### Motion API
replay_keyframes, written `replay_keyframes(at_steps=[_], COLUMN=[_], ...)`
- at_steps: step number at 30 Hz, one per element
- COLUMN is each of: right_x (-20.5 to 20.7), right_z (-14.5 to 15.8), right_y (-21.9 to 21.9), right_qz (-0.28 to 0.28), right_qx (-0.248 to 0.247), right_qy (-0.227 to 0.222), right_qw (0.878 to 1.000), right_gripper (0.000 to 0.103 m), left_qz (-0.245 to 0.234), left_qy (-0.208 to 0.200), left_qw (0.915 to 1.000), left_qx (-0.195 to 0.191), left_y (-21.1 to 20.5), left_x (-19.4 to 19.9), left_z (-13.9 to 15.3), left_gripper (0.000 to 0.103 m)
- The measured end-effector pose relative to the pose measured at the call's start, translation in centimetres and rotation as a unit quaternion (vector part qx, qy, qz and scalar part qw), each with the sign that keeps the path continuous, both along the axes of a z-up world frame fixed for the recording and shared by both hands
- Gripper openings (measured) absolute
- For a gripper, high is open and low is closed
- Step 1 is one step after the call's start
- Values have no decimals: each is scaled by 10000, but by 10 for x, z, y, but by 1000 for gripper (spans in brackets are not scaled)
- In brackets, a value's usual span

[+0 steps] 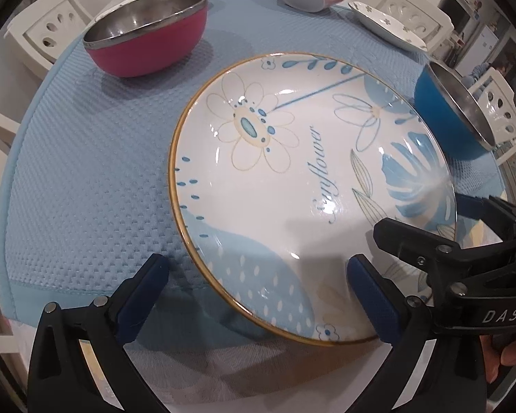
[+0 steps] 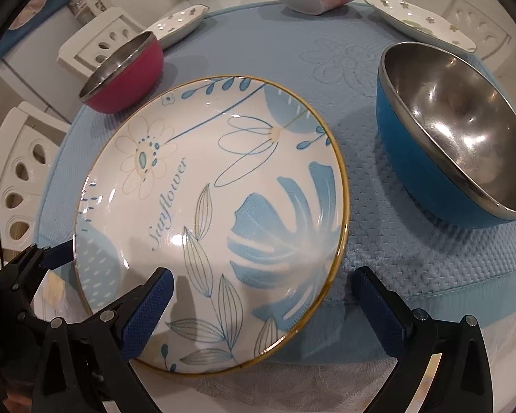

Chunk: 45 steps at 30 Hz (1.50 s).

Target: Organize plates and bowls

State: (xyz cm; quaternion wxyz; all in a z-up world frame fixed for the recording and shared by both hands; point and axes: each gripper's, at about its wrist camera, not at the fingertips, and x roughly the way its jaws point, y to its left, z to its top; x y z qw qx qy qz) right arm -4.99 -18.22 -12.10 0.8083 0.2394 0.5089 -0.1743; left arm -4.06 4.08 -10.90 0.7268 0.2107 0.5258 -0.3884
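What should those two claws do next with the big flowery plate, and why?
Probably close one gripper on the rim. The sunflower plate lies flat on the blue mat, and both the left gripper and right gripper stand open, each with one finger over the plate and one outside its near edge. Nothing is held yet, so gripping the rim looks like the natural step.

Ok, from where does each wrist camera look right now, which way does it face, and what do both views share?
Left wrist: on the left gripper, jaws open, tilted steeply down at the sunflower plate; the right gripper and a bit of hand show.
Right wrist: on the right gripper, open, angled down over the same plate; the left gripper shows.
Shared: plate, pink bowl, blue bowl, blue mat.
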Motion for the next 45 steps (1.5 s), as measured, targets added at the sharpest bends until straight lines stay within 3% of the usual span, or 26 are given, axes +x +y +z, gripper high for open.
replay_keyframes(at_steps=[4, 8, 14, 21, 24, 27, 32, 36, 40, 43, 45], right_x=[14, -1, -15, -15, -14, -23, -38, -38, -26, -11, -9], right_z=[-3, -4, -3, 0, 4, 18, 65, 105, 137, 140, 133], right_y=[6, 8, 0, -12, -19, -14, -19, -59, -124, -191, -226], right_qz=[37, -136, 443, 1106, 1098, 1687, 2622, 2790, 2639, 2211, 1898], right_qx=[-374, -548, -277, 319, 666, 975, 1043, 1002, 813, 682, 572], right_qy=[134, -304, -401, 381, 1010, 1274, 1210, 920, 585, 489, 517], right_qw=[9992, 9979, 9978, 9926, 9866, 9725, 9517, 9506, 9593, 9716, 9788], right_gripper=[103, 103, 103, 89, 81, 81, 81, 81, 81, 81, 81], left_qz=[-40, -145, 28, 566, 860, 1242, 1564, 1796, 1890, 1745, 1570], left_qy=[-60, -51, -90, 477, 761, 947, 1055, 1015, 1194, 1207, 1037], left_qw=[10000, 9999, 9999, 9954, 9870, 9742, 9715, 9730, 9716, 9751, 9789], left_qx=[-63, -39, -66, 608, 1122, 1628, 1438, 1035, 771, 652, 800], left_y=[0, -2, 1, 4, 0, -5, -23, -56, -105, -145, -166], left_x=[0, 0, -6, -13, -8, 2, 9, 15, 22, 21, 17], left_z=[-1, -1, -1, 5, 9, 15, 47, 79, 93, 97, 93], left_gripper=[103, 103, 103, 103, 103, 102, 102, 102, 102, 102, 102])
